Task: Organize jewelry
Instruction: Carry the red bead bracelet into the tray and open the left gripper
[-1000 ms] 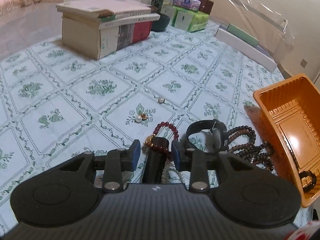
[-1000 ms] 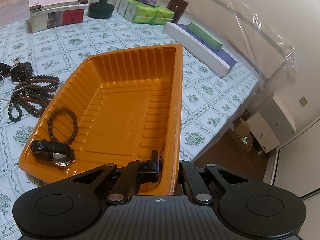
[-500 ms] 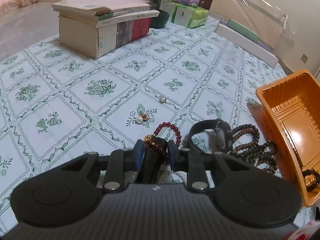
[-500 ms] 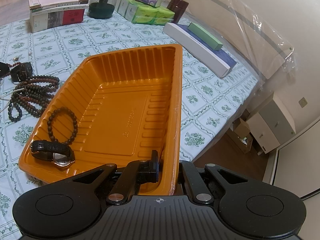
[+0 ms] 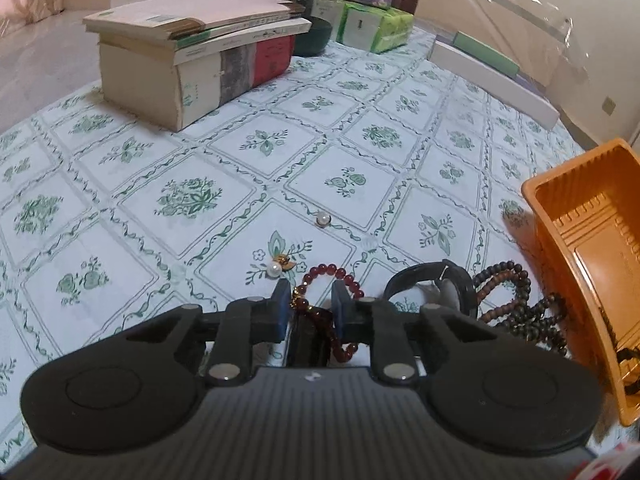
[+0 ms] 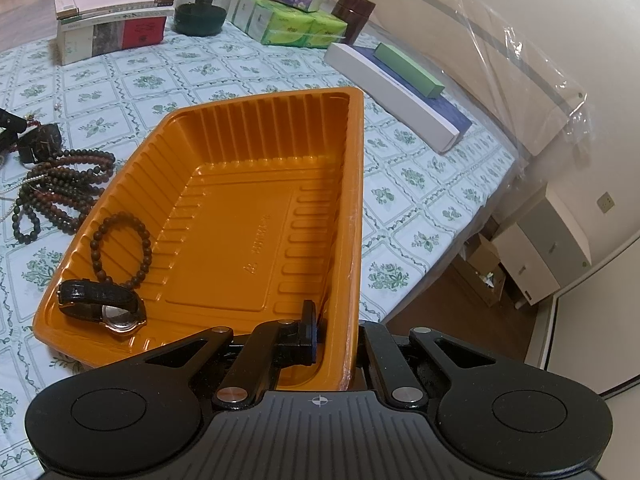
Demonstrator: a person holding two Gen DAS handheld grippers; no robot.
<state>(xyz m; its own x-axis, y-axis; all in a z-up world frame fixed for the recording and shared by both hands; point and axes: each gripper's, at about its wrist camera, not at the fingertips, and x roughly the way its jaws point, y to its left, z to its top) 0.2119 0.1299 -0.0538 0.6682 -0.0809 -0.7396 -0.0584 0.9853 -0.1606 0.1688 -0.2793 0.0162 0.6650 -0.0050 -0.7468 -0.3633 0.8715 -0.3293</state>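
My left gripper is closed around a dark red bead bracelet with a gold charm, low over the tablecloth. A black watch and a heap of brown bead strands lie just right of it. Two loose pearl pieces lie ahead. My right gripper is shut on the near rim of the orange tray and tilts it. The tray holds a brown bead bracelet and a black watch. The tray also shows in the left wrist view.
A stack of books stands at the back left. A dark jar, green tissue packs and a long white box line the far edge. The table's right edge drops to the floor.
My left gripper's fingers have closed in from wide apart onto the red bead bracelet and moved slightly forward. The right gripper and the tray have not moved.
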